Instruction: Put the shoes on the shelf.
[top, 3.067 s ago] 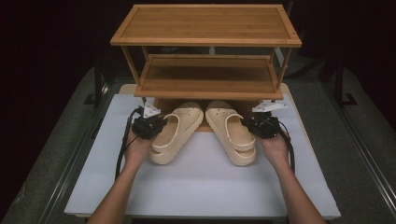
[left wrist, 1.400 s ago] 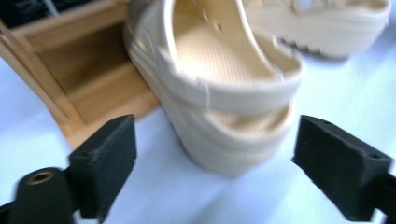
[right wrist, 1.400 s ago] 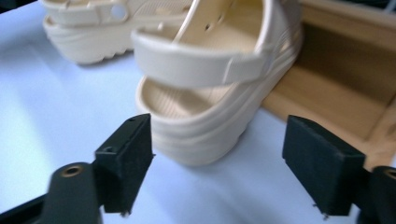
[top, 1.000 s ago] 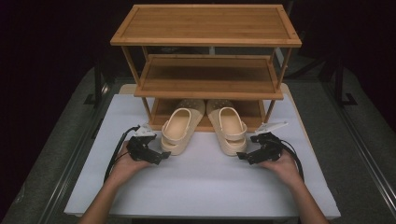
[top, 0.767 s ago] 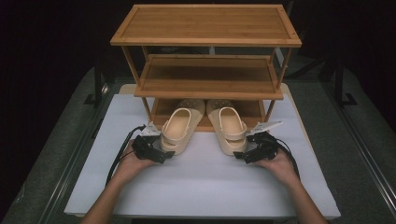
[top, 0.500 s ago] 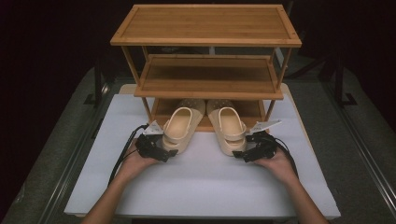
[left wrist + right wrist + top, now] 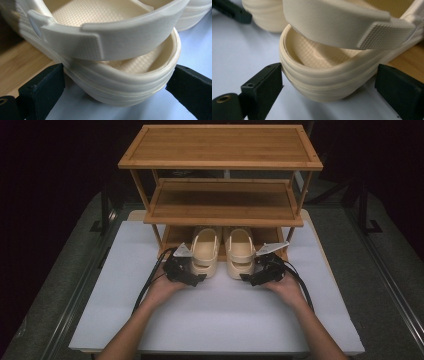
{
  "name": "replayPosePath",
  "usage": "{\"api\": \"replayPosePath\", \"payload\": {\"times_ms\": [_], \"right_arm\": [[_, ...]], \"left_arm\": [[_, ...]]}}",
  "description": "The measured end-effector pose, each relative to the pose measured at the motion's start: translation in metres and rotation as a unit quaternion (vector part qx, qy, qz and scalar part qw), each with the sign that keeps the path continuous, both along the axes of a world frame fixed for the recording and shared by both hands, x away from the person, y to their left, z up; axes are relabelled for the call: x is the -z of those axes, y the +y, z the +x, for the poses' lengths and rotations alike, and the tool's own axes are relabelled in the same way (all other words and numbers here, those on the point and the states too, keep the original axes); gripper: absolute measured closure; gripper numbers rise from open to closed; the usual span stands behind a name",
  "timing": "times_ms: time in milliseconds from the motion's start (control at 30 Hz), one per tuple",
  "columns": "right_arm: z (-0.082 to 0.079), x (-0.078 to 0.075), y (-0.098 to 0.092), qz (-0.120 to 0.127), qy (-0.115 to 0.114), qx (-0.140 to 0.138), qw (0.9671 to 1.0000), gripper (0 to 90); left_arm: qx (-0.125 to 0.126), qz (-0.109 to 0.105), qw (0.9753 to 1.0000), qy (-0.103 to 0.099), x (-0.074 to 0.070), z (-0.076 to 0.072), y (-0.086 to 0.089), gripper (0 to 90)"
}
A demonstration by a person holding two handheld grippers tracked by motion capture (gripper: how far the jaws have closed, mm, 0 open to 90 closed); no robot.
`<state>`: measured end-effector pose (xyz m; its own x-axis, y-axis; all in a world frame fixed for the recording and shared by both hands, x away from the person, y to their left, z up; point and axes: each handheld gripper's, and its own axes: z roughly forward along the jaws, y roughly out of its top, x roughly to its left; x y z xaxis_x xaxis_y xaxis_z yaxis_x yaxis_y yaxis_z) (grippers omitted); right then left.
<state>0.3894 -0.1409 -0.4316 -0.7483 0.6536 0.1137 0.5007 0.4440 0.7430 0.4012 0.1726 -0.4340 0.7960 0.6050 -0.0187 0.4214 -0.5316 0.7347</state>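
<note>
Both cream clogs sit toes-in on bamboo shoe rack (image 7: 222,215) bottom shelf, heels overhanging onto white worktop (image 7: 220,315). L claw (image 7: 186,273) jaws apart, straddling left clog (image 7: 204,252) heel between them; R claw (image 7: 262,272) same on right clog (image 7: 240,251). Prob. shelving nearly done; final push left. Rack posts just outboard of each claw, worktop behind open.
</note>
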Motion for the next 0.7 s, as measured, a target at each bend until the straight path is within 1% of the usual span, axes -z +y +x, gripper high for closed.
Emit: {"api": "replayPosePath", "payload": {"times_ms": [33,67,100,167,200,267,300,433,500,600,700], "right_arm": [[0.002,0.000,0.001,-0.002,-0.004,0.001,1.0000,7.6],[0.004,-0.001,0.003,-0.003,-0.008,0.003,1.0000,7.6],[0.007,-0.002,0.005,-0.005,-0.012,0.004,0.9999,7.6],[0.013,-0.003,0.009,-0.005,-0.017,0.008,0.9998,7.8],[0.017,-0.003,0.011,-0.008,-0.015,0.012,0.9998,7.8],[0.022,-0.003,0.014,-0.007,-0.014,0.019,0.9997,7.7],[0.025,-0.003,0.014,-0.008,-0.019,0.021,0.9996,7.8],[0.038,-0.003,0.013,-0.009,-0.020,0.033,0.9992,8.7],[0.042,-0.003,0.013,-0.008,-0.023,0.038,0.9990,9.9],[0.045,-0.001,0.011,-0.001,-0.023,0.043,0.9988,10.1],[0.043,-0.002,0.011,0.002,-0.024,0.046,0.9987,12.8]], "left_arm": [[0.000,-0.001,1.0000,-0.001,0.000,0.003,-0.003,1.6],[0.001,0.004,1.0000,-0.002,0.000,0.005,-0.005,1.6],[0.000,-0.001,1.0000,-0.003,0.001,0.007,-0.008,1.6],[-0.003,0.001,1.0000,-0.002,0.000,0.013,-0.013,1.7],[-0.006,-0.001,1.0000,-0.001,0.000,0.015,-0.015,1.8],[-0.007,0.004,1.0000,-0.006,0.000,0.022,-0.019,1.7],[-0.010,0.007,0.9999,-0.005,0.000,0.025,-0.021,1.7],[-0.016,0.006,0.9999,-0.003,0.000,0.040,-0.024,1.7],[-0.016,0.011,0.9998,-0.006,-0.001,0.045,-0.026,1.7],[-0.018,0.014,0.9997,-0.004,-0.003,0.048,-0.029,1.7],[-0.016,0.021,0.9996,-0.009,-0.006,0.045,-0.028,3.2]]}}
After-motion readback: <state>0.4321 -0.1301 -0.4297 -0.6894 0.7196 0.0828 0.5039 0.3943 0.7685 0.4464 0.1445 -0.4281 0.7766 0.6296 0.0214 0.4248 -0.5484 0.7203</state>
